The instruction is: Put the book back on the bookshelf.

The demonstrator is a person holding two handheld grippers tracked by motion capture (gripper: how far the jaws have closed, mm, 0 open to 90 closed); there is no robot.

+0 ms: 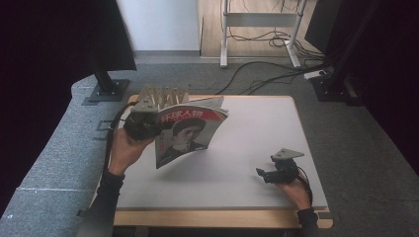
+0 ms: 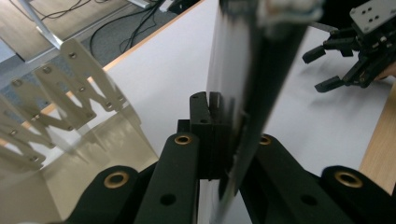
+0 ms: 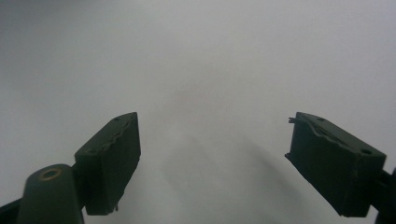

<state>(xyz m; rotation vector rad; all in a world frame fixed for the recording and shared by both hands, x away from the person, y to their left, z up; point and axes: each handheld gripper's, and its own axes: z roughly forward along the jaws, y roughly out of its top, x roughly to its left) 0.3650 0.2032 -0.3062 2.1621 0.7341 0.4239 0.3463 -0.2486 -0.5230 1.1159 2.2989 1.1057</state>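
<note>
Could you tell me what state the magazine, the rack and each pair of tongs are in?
Magazine: closed, held upright off the table.
Slotted rack: standing at the table's far edge, slots unfilled.
Left tongs: shut on the magazine.
Right tongs: open, nothing between them, low over the table.

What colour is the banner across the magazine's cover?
Red, with white characters; the magazine shows it best in the high view.

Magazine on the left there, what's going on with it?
A person holds a gripper in each hand at the table. The left gripper is shut on the magazine, holding it upright above the table beside a wooden slotted rack. The right gripper is down near the table's right front, jaws open with nothing between them. The magazine is not yet in the rack.
</note>
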